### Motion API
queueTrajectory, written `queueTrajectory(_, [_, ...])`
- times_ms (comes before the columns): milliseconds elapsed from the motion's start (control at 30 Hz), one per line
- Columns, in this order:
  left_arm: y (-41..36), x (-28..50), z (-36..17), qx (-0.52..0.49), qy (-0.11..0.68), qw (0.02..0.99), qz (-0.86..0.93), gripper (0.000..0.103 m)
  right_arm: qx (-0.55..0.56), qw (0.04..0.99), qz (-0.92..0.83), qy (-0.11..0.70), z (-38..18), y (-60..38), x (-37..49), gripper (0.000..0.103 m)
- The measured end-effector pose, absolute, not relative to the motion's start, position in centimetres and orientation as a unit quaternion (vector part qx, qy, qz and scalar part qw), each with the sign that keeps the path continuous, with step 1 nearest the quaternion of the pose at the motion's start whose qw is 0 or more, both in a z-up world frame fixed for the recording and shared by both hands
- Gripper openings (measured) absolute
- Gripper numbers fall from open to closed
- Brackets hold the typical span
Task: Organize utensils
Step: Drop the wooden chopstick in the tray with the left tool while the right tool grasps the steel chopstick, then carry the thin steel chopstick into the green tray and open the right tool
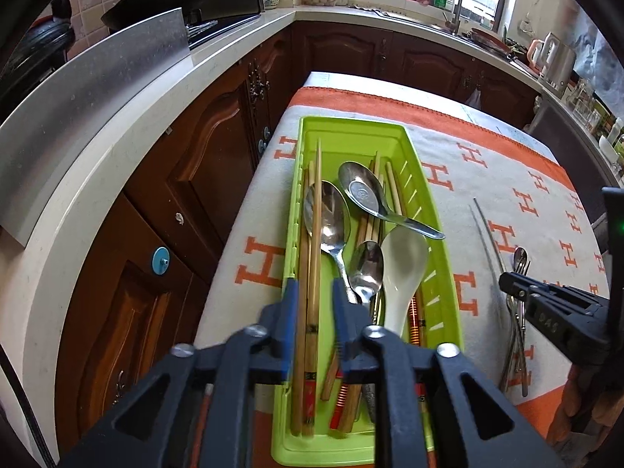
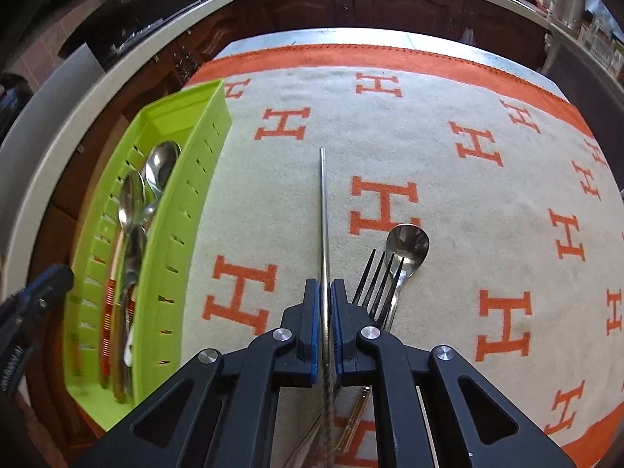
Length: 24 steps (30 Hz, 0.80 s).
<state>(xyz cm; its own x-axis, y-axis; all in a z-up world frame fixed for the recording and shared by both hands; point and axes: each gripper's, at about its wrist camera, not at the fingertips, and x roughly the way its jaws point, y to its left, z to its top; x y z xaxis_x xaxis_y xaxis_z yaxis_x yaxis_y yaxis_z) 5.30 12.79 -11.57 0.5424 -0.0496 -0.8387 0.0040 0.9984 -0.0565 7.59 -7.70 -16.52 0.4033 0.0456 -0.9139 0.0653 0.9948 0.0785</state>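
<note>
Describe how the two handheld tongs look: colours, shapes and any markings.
Both the left tongs and the right tongs have black angular frames with triangular cut-outs, silver round screws and flat blue pads. Seen side-on, the right one bears pale, unreadable characters.

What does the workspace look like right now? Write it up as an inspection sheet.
Surface: blanket with orange H pattern covers the table.
Job's things: green tray holds spoons, white spoon, wooden chopsticks; metal chopstick, fork, spoon lie on the blanket.
Clutter: nothing seen.
Grippers: left gripper open around wooden chopsticks; right gripper shut on metal chopstick.
Cables: nothing seen.
Surroundings: kitchen counter, wooden cabinets, sink tap, kettle.
</note>
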Motion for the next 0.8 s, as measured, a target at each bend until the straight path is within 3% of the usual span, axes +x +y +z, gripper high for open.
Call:
queueTrajectory(67, [13.3,5.1,-11.3,-0.028,0.472,0.881,-0.010,0.040,0.064,0.841,-0.003,0.537,-15.6,-8.0,7.3,0.005])
queueTrajectory(133, [13.9,4.9,-11.0,-0.035,0.465,0.885,-0.004,0.047,0.076,0.846,0.002,0.528,-14.3,-8.2,7.1,0.005])
queueTrajectory(367, [16.0,4.5,-10.0,-0.054,0.449,0.892,0.017,0.062,0.116,0.846,0.046,0.518,-10.3,-7.3,6.7,0.005])
queueTrajectory(800, [17.6,3.5,-9.8,-0.056,0.437,0.897,0.037,0.070,0.110,0.833,0.118,0.530,-7.4,-0.2,8.2,0.005])
